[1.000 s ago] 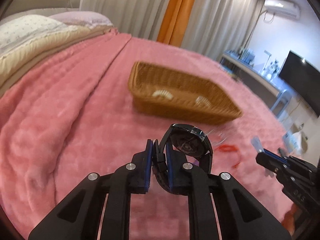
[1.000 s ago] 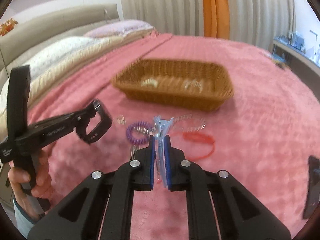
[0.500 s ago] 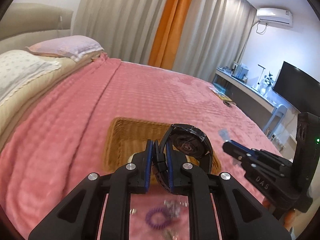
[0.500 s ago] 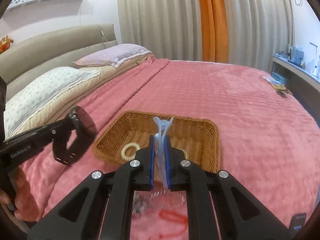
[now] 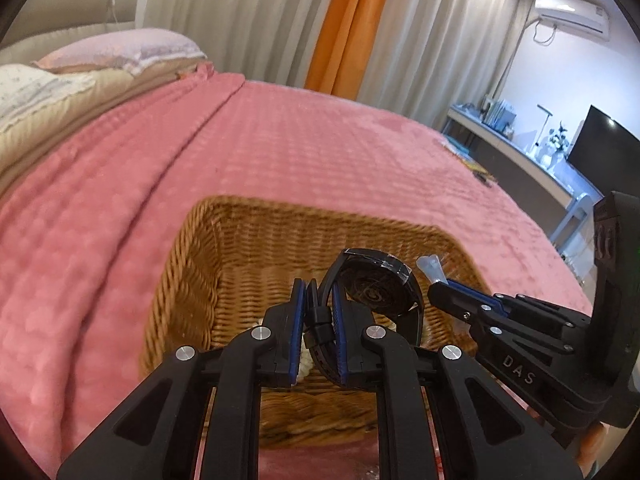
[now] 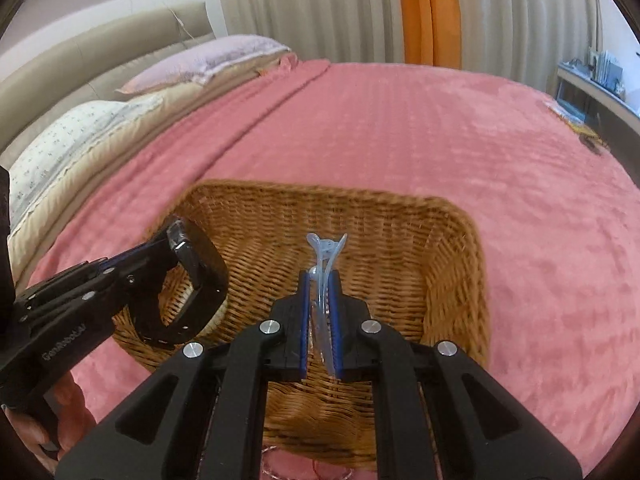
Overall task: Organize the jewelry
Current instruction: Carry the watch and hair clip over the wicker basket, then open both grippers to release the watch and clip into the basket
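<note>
While both grippers hang over the wicker basket [image 5: 224, 264], each one is closed on its own piece. The left gripper [image 5: 319, 322] is narrow and clamps the strap of a black watch [image 5: 378, 292]; the round case of the watch stands up just to the right of the fingers, above the inside of the basket. From the right wrist view the same watch [image 6: 196, 276] is seen as a bent black band, held over the left part of the basket [image 6: 452, 264].

The right gripper [image 6: 320, 322] is almost fully closed and pinches a pale blue hair clip [image 6: 325, 252]. The clip stands upright between the blue pads, and its forked end points toward the far wall of the basket. In the left wrist view the tip of this clip [image 5: 431, 266] shows at the front of the right gripper [image 5: 442, 286], over the right rim.

On the bottom of the basket lies something small and cream-white [image 5: 305, 360], mostly hidden behind the left gripper; I cannot tell what it is. The basket rests on a pink blanket [image 6: 400, 128] that covers the bed. Pillows [image 6: 208, 60] lie at the far left, and grey and orange curtains [image 5: 340, 24] hang behind. A hand [image 6: 60, 412] holds the handle of the left gripper at the lower left edge.
</note>
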The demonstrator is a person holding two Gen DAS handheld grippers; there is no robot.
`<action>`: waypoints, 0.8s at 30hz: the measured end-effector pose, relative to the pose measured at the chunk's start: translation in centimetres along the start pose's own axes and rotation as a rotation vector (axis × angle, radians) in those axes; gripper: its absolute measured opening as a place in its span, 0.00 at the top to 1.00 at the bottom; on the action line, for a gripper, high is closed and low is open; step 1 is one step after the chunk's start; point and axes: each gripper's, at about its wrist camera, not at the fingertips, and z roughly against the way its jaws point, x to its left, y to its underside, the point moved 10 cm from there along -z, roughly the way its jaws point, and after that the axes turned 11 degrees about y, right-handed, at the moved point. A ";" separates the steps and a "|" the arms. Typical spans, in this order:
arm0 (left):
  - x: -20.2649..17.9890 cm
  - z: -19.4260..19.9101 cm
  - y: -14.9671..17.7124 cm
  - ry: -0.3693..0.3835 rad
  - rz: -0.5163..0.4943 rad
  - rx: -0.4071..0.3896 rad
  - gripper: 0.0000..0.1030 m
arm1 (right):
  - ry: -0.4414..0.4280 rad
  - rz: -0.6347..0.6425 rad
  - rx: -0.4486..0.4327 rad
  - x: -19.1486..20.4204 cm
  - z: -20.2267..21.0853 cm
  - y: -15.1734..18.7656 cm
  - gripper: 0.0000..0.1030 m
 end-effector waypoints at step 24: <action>-1.3 5.6 0.3 0.115 0.001 -0.074 0.43 | -0.065 -0.079 -0.014 -1.2 4.2 1.6 0.61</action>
